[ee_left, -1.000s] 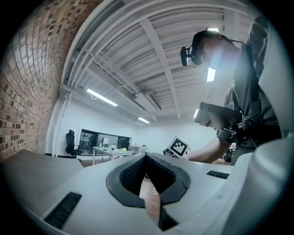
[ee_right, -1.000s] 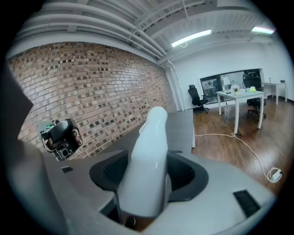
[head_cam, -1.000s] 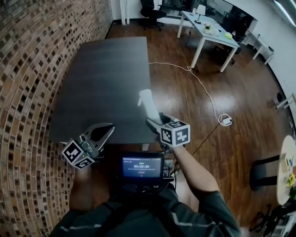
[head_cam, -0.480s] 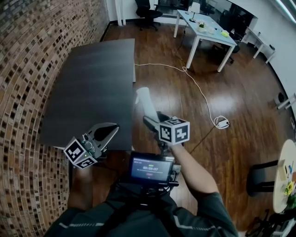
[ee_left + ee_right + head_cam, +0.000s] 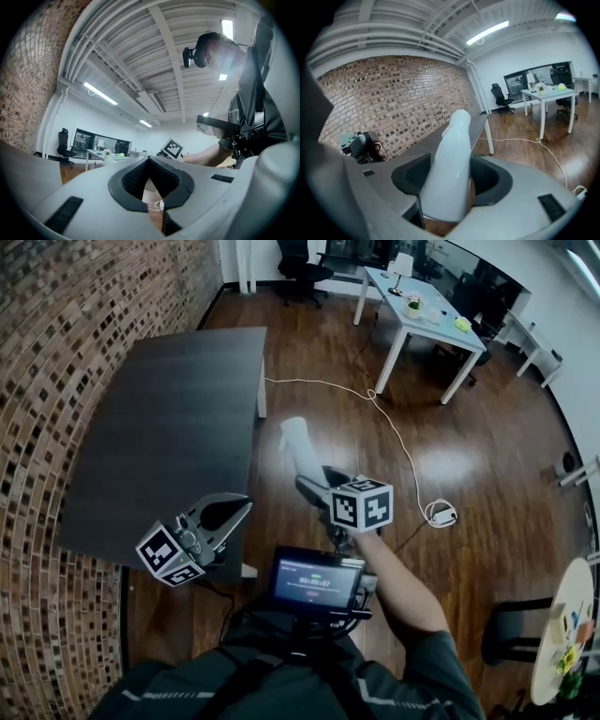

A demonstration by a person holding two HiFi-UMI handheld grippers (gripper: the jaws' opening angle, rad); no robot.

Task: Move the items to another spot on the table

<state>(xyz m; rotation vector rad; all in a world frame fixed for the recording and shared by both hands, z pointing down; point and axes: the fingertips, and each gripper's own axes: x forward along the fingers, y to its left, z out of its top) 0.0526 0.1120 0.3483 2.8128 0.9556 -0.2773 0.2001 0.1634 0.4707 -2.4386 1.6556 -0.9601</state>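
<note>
A white, tapered plastic bottle (image 5: 298,448) (image 5: 452,159) stands up between the jaws of my right gripper (image 5: 314,482) (image 5: 451,174), which is shut on its lower body. That gripper hangs over the wooden floor, off the right side of the dark table (image 5: 169,418) (image 5: 477,125). My left gripper (image 5: 239,505) (image 5: 150,161) is by the table's near right corner. Its fingertips meet and nothing is between them. The dark tabletop is bare as far as it shows.
A brick wall (image 5: 47,352) runs along the left. A white desk (image 5: 422,310) and an office chair (image 5: 305,263) stand at the back. A white cable (image 5: 398,432) trails across the floor. A screen (image 5: 314,582) sits at my chest. A round table (image 5: 562,615) is at the right.
Both grippers have shifted sideways, from over the table's near edge to beside its right corner and over the floor. The bottle stays in the right gripper; the left jaws stay closed.
</note>
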